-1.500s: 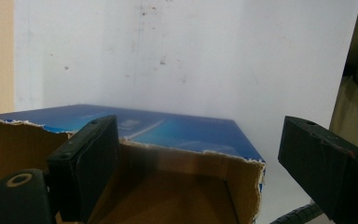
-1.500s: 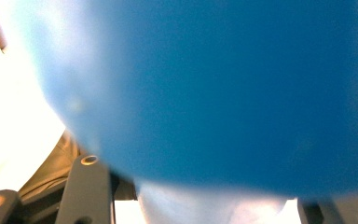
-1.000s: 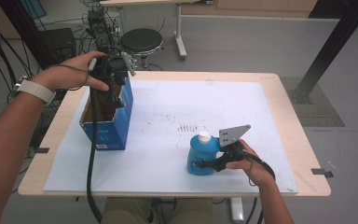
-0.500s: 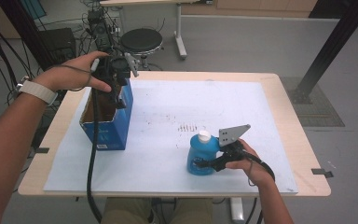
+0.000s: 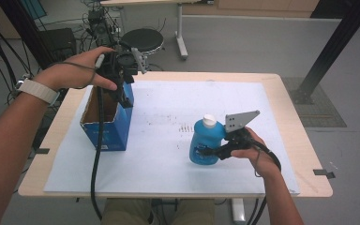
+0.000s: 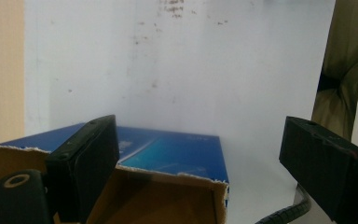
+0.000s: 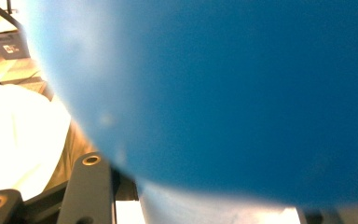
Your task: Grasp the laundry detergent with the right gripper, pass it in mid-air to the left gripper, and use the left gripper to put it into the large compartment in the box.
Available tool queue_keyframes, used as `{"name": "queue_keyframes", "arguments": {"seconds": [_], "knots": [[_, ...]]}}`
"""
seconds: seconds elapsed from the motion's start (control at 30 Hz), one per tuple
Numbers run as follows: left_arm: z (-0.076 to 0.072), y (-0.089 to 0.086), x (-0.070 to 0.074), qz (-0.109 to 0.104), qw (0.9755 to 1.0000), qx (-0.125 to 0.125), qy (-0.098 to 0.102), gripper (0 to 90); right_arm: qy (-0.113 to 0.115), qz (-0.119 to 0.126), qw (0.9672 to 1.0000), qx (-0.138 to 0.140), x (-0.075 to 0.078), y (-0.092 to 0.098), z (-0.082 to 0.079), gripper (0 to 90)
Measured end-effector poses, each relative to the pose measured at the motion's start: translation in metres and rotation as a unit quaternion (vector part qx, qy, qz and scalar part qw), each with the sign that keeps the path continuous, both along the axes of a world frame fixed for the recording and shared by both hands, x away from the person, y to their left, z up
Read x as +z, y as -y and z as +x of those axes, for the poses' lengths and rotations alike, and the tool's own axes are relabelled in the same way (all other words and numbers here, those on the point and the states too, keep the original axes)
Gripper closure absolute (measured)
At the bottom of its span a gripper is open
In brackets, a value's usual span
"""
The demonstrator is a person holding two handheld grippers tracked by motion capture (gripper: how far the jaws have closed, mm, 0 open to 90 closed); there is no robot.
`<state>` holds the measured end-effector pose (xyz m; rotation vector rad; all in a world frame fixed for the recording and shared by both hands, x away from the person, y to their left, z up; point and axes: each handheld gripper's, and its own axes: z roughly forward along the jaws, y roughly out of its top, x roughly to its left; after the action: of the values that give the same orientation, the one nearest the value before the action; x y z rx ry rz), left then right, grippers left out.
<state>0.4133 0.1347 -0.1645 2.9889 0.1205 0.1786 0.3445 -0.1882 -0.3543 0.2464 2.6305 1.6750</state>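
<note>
My right claw [image 5: 211, 152] is shut tight on the blue bottle [image 5: 205, 146]. The bottle stands straight up with its white cap [image 5: 209, 120] on top. It is over the white sheet [image 5: 178, 101] that covers the surface [image 5: 290, 122], at about five o'clock from the middle of the sheet. In the right gripper view the blue bottle [image 7: 223, 93] is so close that it looks like a big blurry blue ball, pressed right up against my black jaws. I cannot tell from the pictures whether the bottom of the bottle touches the sheet. My right hand [image 5: 251, 150] comes in from five o'clock, and the grey plate [image 5: 240, 121] on that claw sticks up just beside the cap. My left claw [image 5: 124, 96] is wide open and has nothing in it. It hangs over the far end of the blue box [image 5: 107, 126], at about ten o'clock on the surface. In the left gripper view my two black jaws stand far apart. The open top of the blue box [image 6: 168, 158] sits low between them, with its torn brown edge showing. My left hand [image 5: 82, 70] grips that claw from nine o'clock, and its black cable [image 5: 95, 159] hangs down in front of the box. The box and the bottle are well apart.
</note>
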Motion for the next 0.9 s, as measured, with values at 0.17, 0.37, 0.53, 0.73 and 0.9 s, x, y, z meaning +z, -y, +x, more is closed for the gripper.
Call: {"name": "queue_keyframes", "arguments": {"seconds": [0.17,0.37,0.53,0.73,0.9], "knots": [[-0.006,0.009,0.007,0.001,1.0000,-0.005,-0.001,12.3,-0.001,0.004,1.0000,0.008,0.015,-0.004,0.004,43.0],[-0.012,0.021,0.017,0.003,0.9999,-0.008,-0.007,12.3,0.004,-0.010,0.9997,0.023,0.038,-0.011,0.012,42.9],[-0.018,0.030,0.024,0.008,0.9999,-0.013,-0.008,12.1,0.008,-0.010,0.9995,0.029,0.048,-0.013,0.014,42.9],[-0.029,0.045,0.033,0.020,0.9994,-0.025,-0.006,12.0,0.017,-0.022,0.9992,0.028,0.061,-0.018,0.013,43.0],[-0.037,0.053,0.038,0.026,0.9990,-0.036,-0.003,12.1,0.025,-0.028,0.9988,0.030,0.068,-0.023,0.010,43.0]]}}
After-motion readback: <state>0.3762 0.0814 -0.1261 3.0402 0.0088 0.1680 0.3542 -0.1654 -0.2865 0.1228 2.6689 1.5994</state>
